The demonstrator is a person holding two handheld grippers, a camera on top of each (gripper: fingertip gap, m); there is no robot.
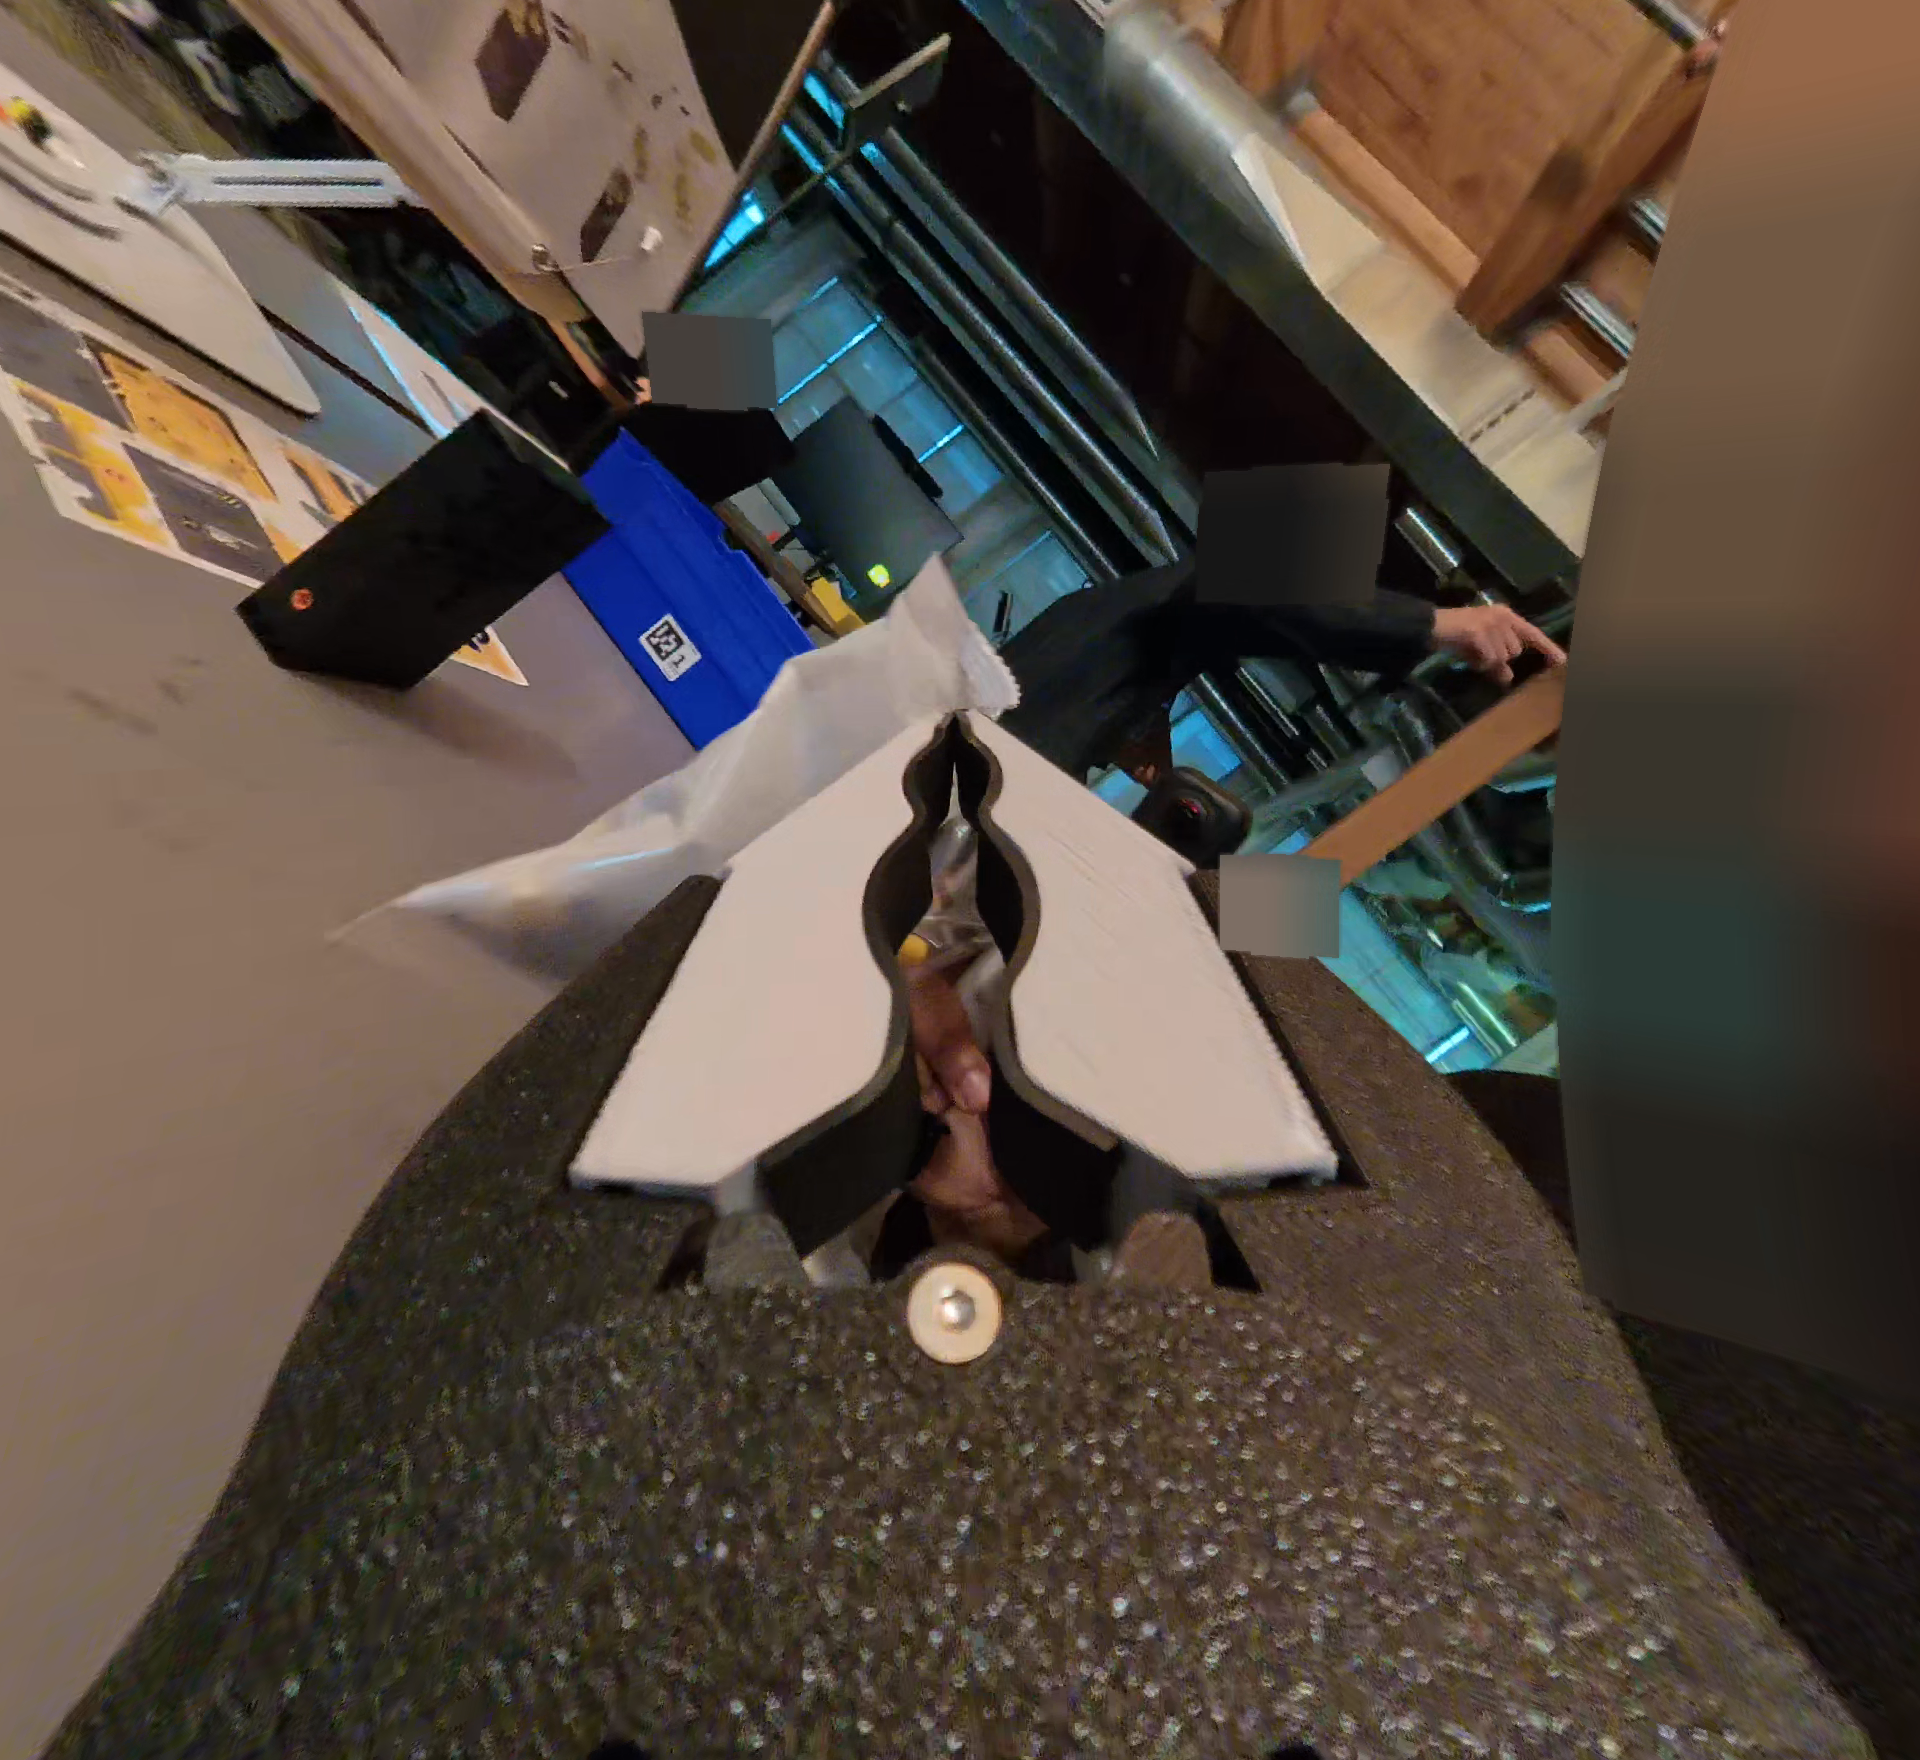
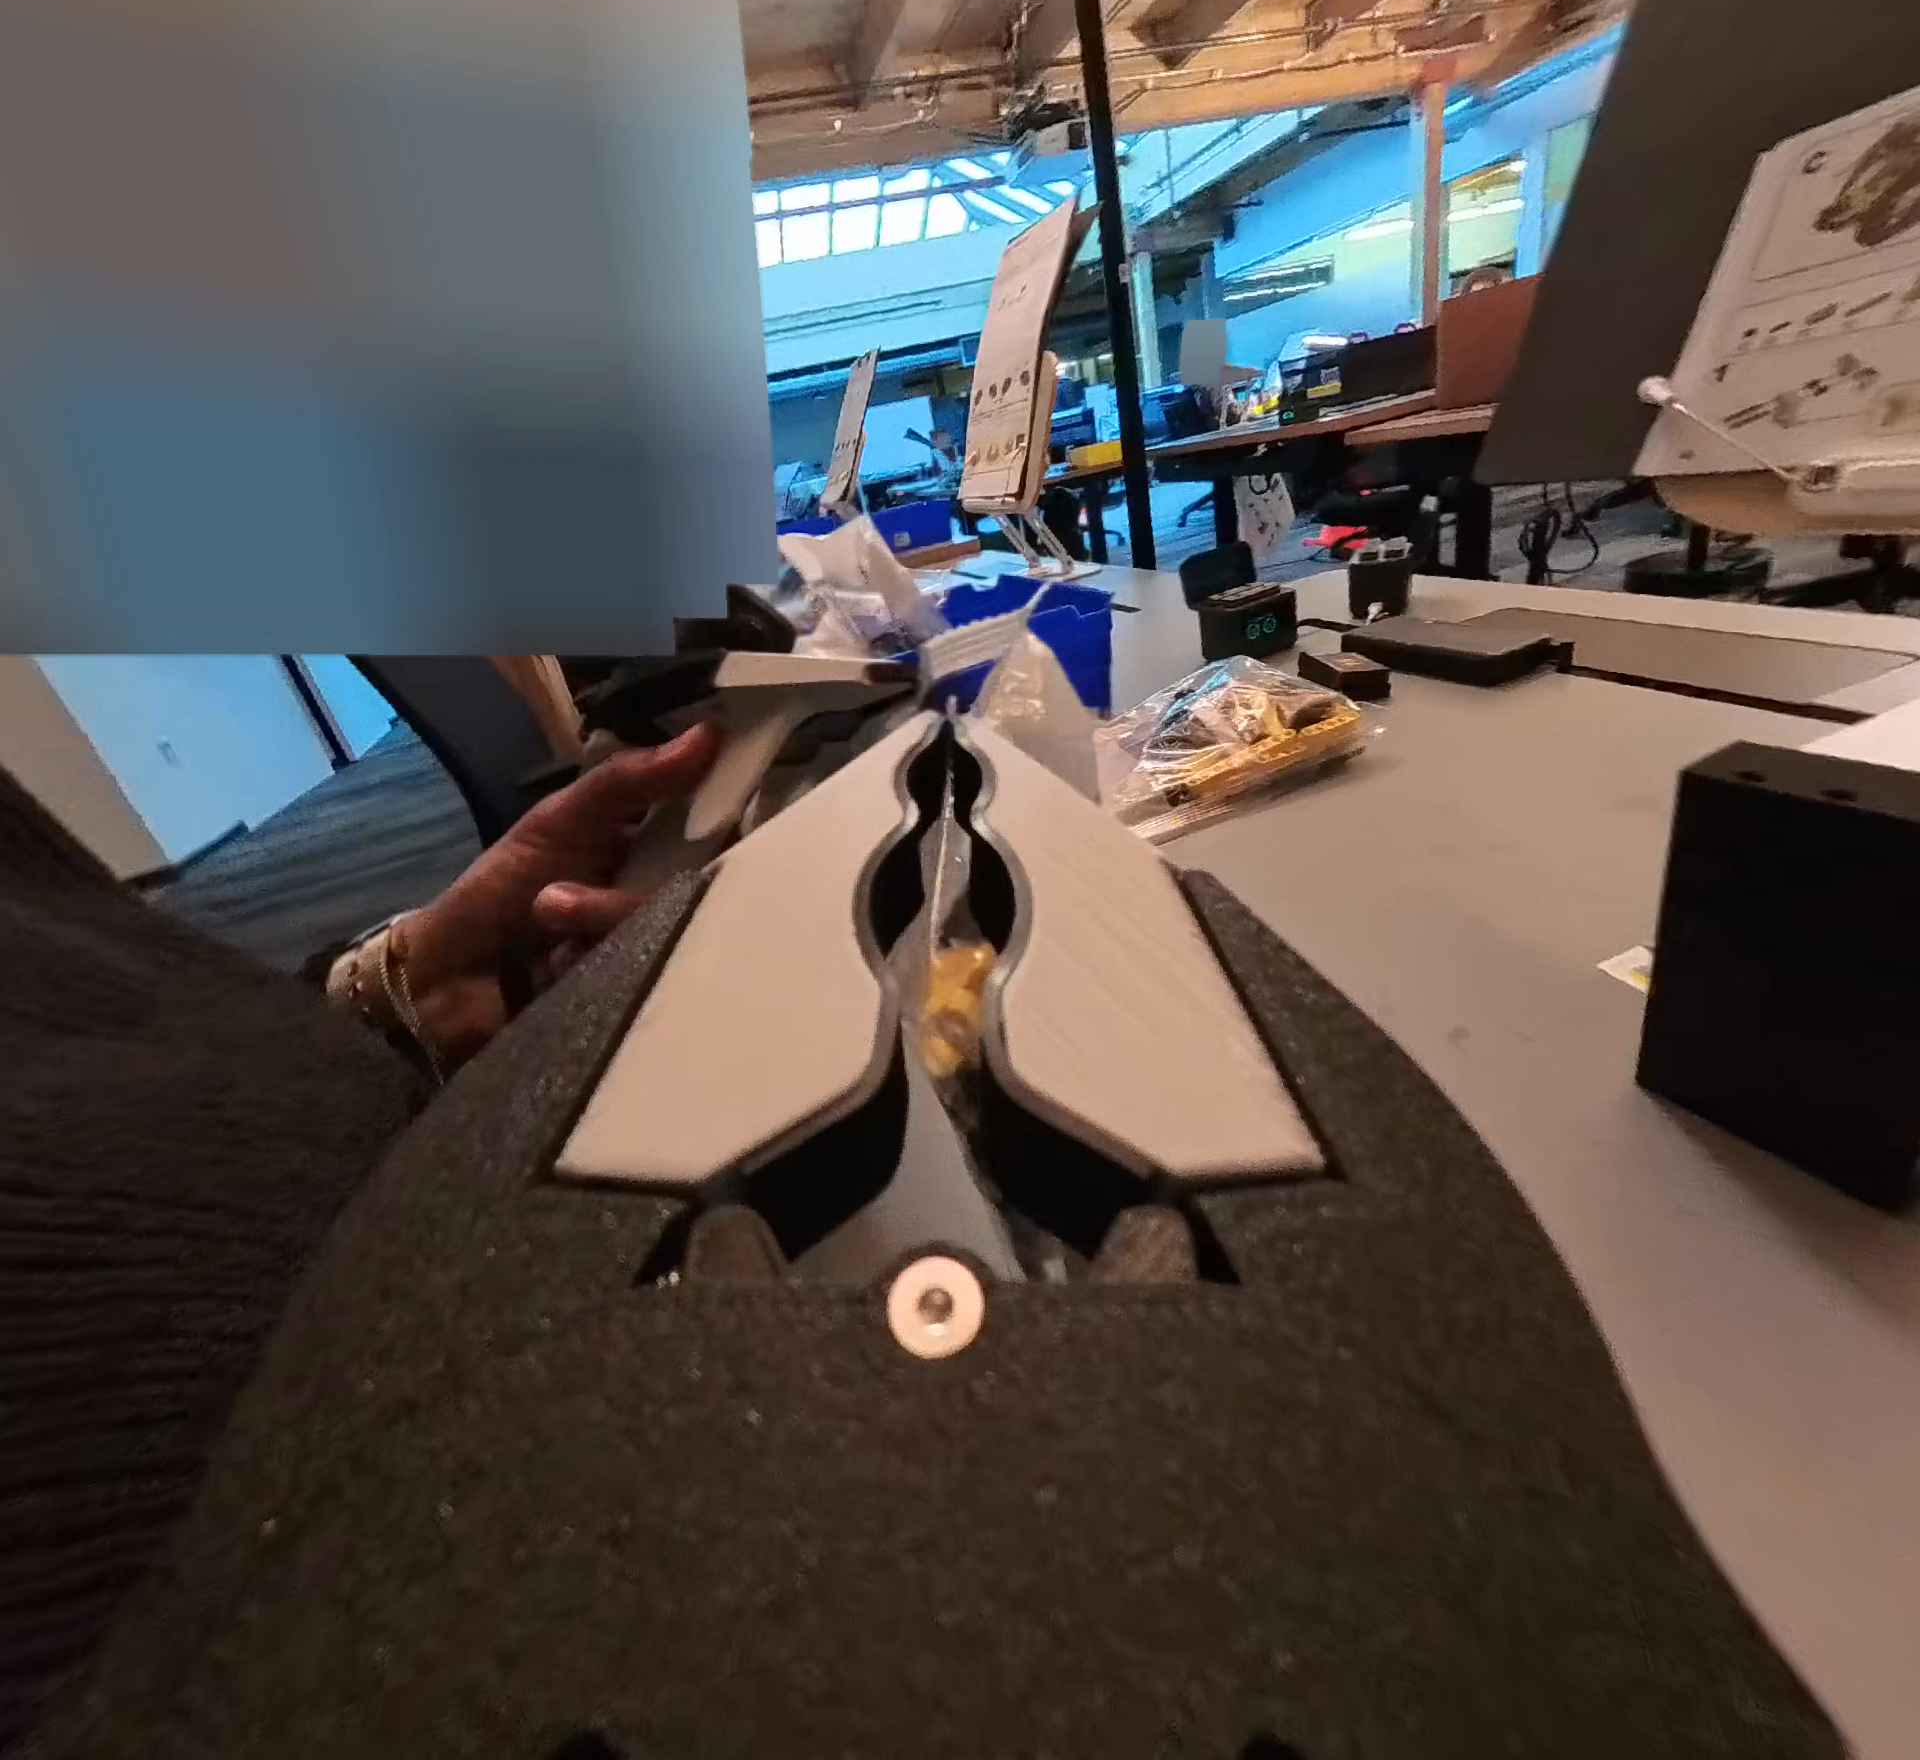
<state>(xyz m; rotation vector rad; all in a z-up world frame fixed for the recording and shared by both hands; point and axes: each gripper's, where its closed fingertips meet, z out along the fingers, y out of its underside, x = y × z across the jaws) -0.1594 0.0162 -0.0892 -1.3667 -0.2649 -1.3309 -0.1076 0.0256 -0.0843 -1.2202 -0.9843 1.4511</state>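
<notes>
Clear plastic bag [image 1: 727, 806] pinched between both claws, off the surface. Left claw [image 1: 954, 723] closed on the bag's crimped top edge, bag trailing toward 9 o'clock. Right claw [image 2: 948, 725] closed on the same bag [image 2: 951, 993], yellow pieces hanging inside between its fingers. Only the right view shows the left claw [image 2: 904, 671] at 11 o'clock, a second bag of parts [image 2: 1236, 739] at 2 o'clock on the grey surface [image 2: 1455, 879], and a blue bin [image 2: 1049, 640]. Left view alone shows a tilted black box [image 1: 426, 557].
</notes>
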